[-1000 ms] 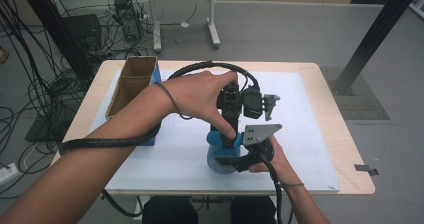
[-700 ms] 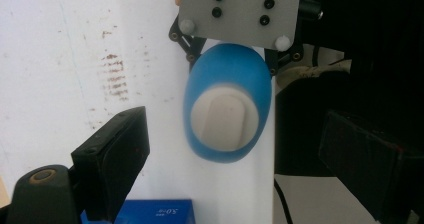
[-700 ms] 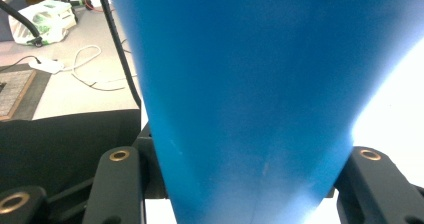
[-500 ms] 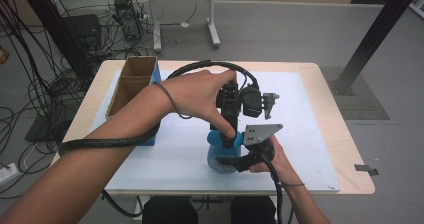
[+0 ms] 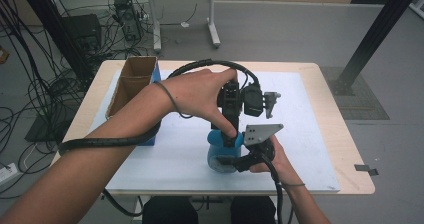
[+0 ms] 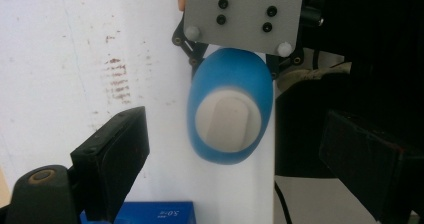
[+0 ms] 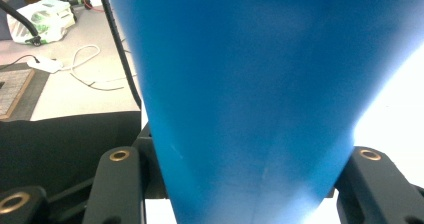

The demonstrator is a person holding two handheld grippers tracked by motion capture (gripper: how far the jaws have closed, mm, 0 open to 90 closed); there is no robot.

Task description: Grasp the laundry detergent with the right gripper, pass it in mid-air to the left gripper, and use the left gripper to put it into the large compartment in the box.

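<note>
The blue bottle (image 5: 221,151) sits on the white sheet (image 5: 310,134) that covers the surface (image 5: 350,149), near its front edge and just right of the middle in the high view. From the left gripper view it shows end-on as a blue oval (image 6: 231,111) with a pale, flattened cap facing the camera.

The right gripper (image 5: 240,160) comes in low from the bottom of the high view, with the right hand (image 5: 272,156) curled round its body and the forearm running up from the near edge. Its fingers are clenched on the blue bottle: in the right gripper view the blue body (image 7: 260,99) stands between the two black fingers (image 7: 117,184), pressed on both sides. The grey three-cornered plate (image 5: 261,132) on this gripper tilts up beside the bottle.

The left gripper (image 5: 230,139) hangs over the bottle, pointing steeply down. The left hand (image 5: 197,91) grips it from above, wrist bent, and the forearm stretches long from the lower left corner, with the cable (image 5: 107,143) draped along it. Its fingers (image 6: 112,156) are released, standing wide apart on either side of the bottle's capped end without touching it.

A brown cardboard box (image 5: 131,84) stands on the left part of the surface, well apart from the bottle.
</note>
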